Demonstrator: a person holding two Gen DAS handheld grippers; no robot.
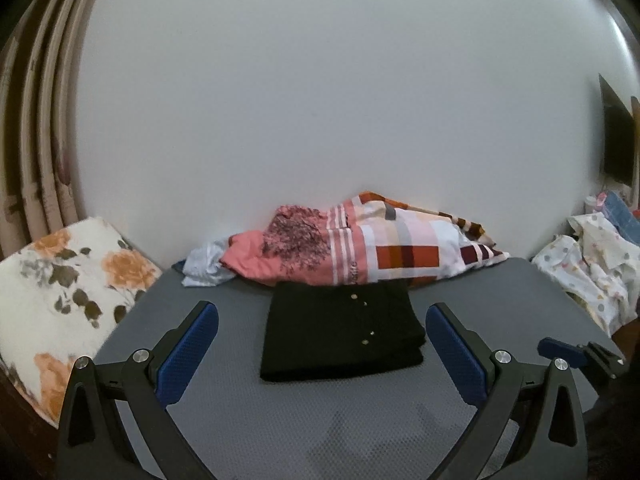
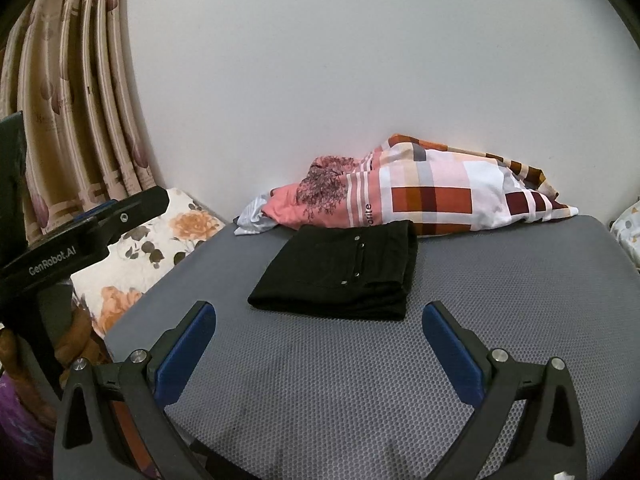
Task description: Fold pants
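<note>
We read "GenRobot.AI" printed on the left gripper [image 2: 86, 236] in the right wrist view. Our left gripper [image 1: 322, 344] has its jaws spread wide, holding nothing; so does our right gripper [image 2: 318, 344]. Both hover low above the grey mat [image 2: 500, 288]. The folded black pants [image 1: 340, 332] lie ahead on it, touching the patterned laundry pile [image 1: 380, 248].

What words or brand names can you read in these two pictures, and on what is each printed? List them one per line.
"GenRobot.AI": on the side of the left hand-held gripper.
"orite": on the pink bedsheet; its first letters are hidden in a fold.
Faint lettering on the curtain: too blurred to read.
</note>
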